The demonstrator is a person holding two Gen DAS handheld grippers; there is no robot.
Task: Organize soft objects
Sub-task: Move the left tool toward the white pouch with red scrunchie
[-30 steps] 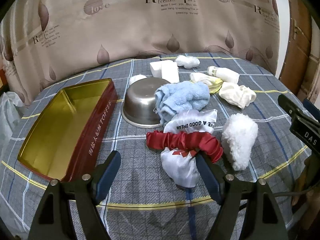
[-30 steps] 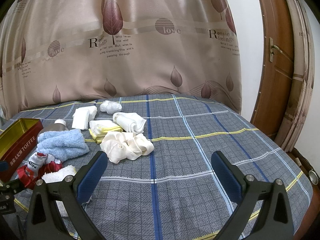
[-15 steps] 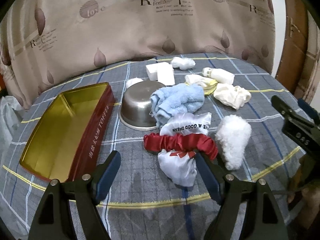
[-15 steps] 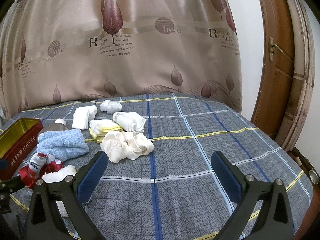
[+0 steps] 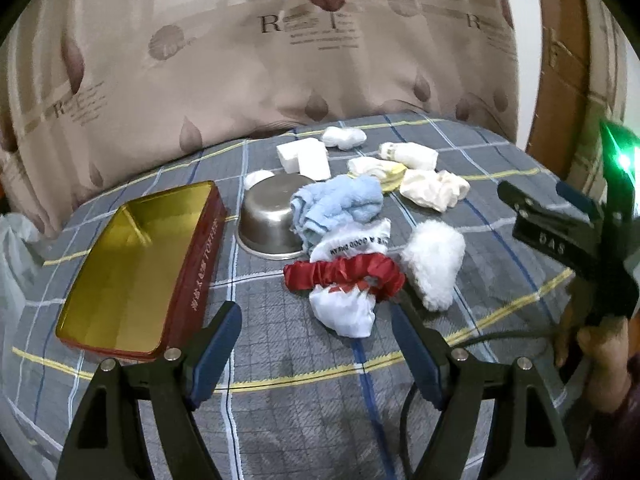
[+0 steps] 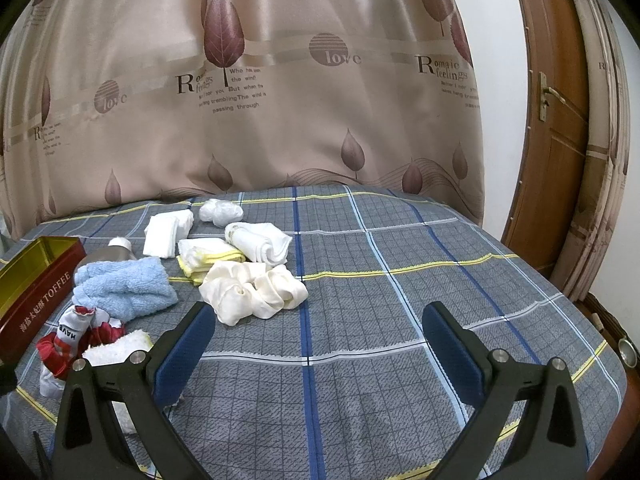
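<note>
My left gripper [image 5: 316, 334] hangs wide open and empty over the near edge of the plaid-covered worktop [image 5: 304, 412], its jaws framing the red scrunchie [image 5: 344, 274] that lies across a white printed cloth [image 5: 344, 312]. A fluffy white pad [image 5: 434, 264] sits just right of them, and a blue towel [image 5: 336, 206] leans on the steel bowl [image 5: 266, 222] behind. The open toffee tin [image 5: 136, 264] lies to the left. My right gripper [image 6: 314, 344] is also spread wide, holding nothing, with a cream scrunchie [image 6: 252, 292] beyond its left finger.
</note>
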